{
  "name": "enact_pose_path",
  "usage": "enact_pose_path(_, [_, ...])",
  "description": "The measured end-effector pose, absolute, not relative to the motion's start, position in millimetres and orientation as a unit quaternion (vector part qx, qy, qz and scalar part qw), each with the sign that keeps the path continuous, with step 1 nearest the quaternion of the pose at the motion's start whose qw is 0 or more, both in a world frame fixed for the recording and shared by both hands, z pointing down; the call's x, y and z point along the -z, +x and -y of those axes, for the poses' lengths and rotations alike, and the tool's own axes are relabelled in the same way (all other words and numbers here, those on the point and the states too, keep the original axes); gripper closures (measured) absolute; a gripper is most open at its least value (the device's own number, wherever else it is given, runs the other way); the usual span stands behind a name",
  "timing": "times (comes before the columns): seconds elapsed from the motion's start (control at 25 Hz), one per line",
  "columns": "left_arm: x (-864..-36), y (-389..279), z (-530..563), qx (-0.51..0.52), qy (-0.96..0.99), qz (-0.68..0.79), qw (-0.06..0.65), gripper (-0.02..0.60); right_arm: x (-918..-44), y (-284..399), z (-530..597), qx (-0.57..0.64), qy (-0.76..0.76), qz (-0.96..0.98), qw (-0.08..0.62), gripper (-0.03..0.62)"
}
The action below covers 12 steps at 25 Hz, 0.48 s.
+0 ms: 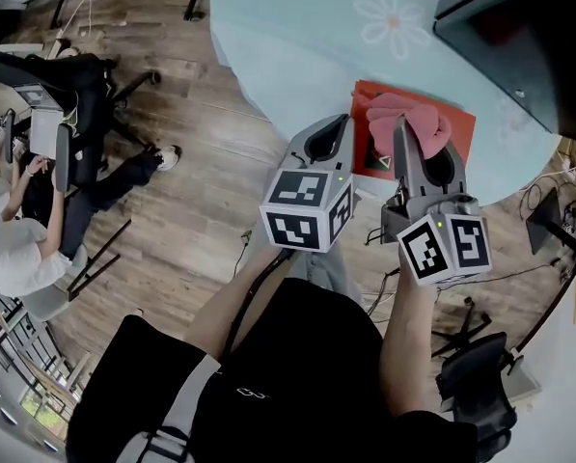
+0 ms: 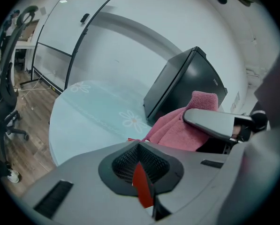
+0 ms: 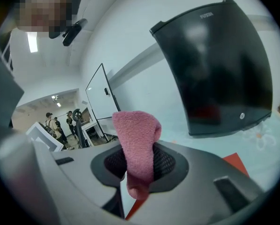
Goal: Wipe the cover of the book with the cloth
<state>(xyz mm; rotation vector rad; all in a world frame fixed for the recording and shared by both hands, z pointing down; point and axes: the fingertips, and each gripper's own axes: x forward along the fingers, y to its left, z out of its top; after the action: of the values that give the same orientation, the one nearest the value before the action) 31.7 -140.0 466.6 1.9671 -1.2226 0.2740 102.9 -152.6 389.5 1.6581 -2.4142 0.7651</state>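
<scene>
Pinching the pink cloth (image 3: 136, 144) in tight jaws, my right hand-held gripper (image 3: 137, 168) hangs over the red book (image 1: 458, 126), which lies flat near the bench (image 1: 297, 37) edge. My left hand-held gripper (image 2: 142, 173) seems shut and empty; a red sliver, perhaps the book, shows through its slit.

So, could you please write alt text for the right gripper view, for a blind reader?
The right gripper's claw is shut on a pink cloth, which stands up between its jaws. Behind it, a black box sits on a pale blue table, with a corner of a red book at lower right.
</scene>
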Motion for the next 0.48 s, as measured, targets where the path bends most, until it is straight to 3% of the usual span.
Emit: enact_pose_path(0.48, [-494, 34, 167, -0.135, 0.755, 0.480, 0.426, 0.572, -436, 88, 194, -0.286, 0.521, 0.799, 0.095, 0.499])
